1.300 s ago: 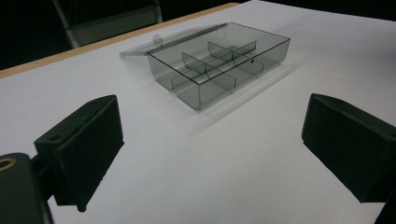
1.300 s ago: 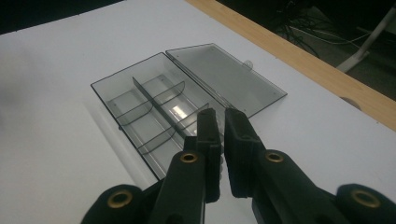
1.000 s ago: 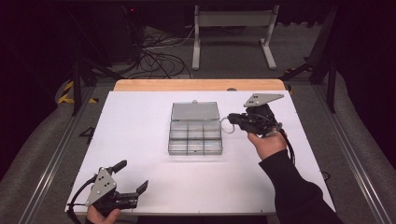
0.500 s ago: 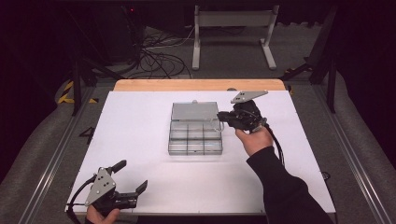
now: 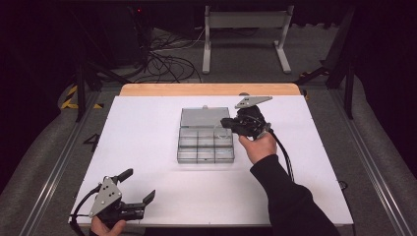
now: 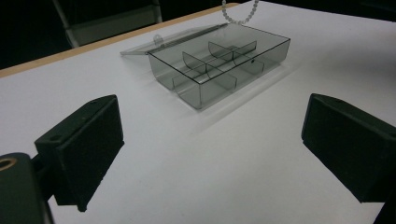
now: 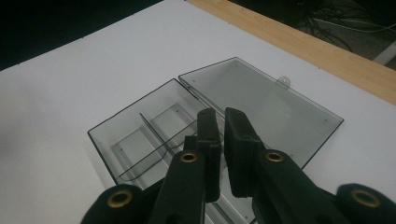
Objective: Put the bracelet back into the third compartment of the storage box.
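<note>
- Smoky clear plastic compartment box (image 5: 205, 142) lies mid-table, its lid (image 5: 198, 118) folded flat behind, ready for filling.
- My right gripper (image 5: 229, 123) hovers over its right edge, jaws nearly pressed together, dangling a white bead string (image 6: 240, 10).
- It has moved left since a second ago.
- My left gripper (image 5: 142, 195) waits near the table's front-left corner, jaws spread, unchanged.

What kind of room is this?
Probably a lab or studio for recording hand tasks: a white table ringed by dark curtains, cables on the floor, and a person holding a tool over a clear compartment box.
</note>
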A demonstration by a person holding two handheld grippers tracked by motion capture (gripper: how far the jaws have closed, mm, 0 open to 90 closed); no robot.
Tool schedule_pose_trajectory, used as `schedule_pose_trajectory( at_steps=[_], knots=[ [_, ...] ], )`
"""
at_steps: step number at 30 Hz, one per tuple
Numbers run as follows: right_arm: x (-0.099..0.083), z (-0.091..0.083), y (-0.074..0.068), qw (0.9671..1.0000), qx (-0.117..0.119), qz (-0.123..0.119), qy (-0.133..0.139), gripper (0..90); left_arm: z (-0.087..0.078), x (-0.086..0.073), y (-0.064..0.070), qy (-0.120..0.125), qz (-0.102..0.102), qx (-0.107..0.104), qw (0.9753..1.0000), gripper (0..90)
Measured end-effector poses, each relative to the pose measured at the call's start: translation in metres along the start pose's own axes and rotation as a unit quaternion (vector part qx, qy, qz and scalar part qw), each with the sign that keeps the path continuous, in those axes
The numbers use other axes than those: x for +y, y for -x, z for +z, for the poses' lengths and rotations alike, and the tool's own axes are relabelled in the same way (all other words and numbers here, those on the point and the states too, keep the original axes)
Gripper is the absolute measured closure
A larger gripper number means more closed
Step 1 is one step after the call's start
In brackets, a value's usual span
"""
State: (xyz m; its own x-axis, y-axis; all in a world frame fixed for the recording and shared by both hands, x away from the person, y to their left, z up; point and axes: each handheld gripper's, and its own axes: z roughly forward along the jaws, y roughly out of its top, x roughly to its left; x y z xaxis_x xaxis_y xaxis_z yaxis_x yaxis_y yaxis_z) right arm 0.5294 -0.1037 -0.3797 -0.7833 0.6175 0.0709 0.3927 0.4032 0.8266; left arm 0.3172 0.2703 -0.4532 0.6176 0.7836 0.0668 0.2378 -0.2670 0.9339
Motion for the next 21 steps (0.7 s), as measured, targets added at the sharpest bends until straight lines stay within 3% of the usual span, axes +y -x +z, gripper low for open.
schedule_pose_trajectory(
  at_steps=[21],
  knots=[
    [-0.007,0.021,0.002,0.9994,0.014,0.031,0.002,85.2,0.000,0.000,0.000,-0.001,0.002,-0.001,1.0000,6.2]
  ],
)
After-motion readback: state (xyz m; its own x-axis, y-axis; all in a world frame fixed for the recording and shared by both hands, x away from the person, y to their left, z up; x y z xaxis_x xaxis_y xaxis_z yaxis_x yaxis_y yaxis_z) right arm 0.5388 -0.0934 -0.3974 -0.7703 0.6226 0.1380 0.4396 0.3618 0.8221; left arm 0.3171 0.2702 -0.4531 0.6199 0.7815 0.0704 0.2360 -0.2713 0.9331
